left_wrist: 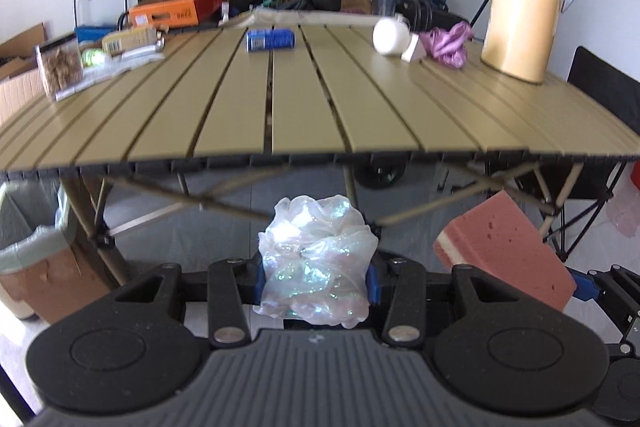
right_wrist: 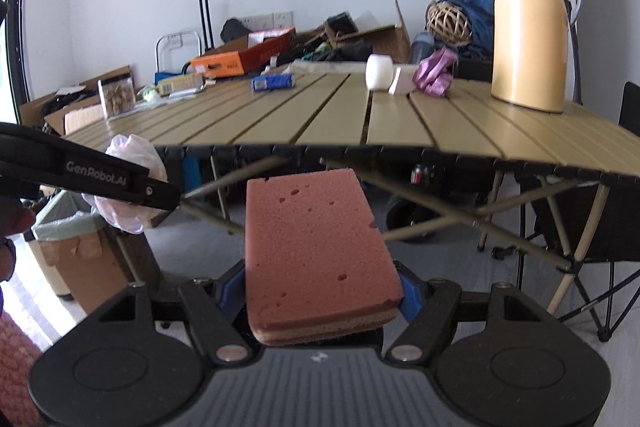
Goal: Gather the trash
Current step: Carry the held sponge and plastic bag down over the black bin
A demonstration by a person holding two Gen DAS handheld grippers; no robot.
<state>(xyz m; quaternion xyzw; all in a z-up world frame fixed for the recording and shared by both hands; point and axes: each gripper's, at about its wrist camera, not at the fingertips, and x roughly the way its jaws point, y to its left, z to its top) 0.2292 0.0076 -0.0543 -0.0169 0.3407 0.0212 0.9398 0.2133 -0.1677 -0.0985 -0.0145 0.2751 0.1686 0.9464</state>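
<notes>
Left claw point(left_wrist: 316, 277) clamped on crumpled plastic bag point(left_wrist: 318, 259); right claw point(right_wrist: 322, 293) clamped on pink sponge point(right_wrist: 316, 251); both held in air below near bench edge point(left_wrist: 320, 155); lined bin point(left_wrist: 30, 247) at left

Left gripper point(left_wrist: 316, 277) fingers clamped on load; right gripper point(right_wrist: 320, 293) likewise.

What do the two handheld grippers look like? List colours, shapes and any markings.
Both are matt black. The left gripper has a grey ribbed plate at its base, flanked by two rounded black lobes with circular insets, flat link bars with silver rivets, and blue pads. The right gripper is built the same, with blue pads. Seen from the right wrist view, the left gripper's side reads "GenRobot.AI" in grey lettering.
</notes>
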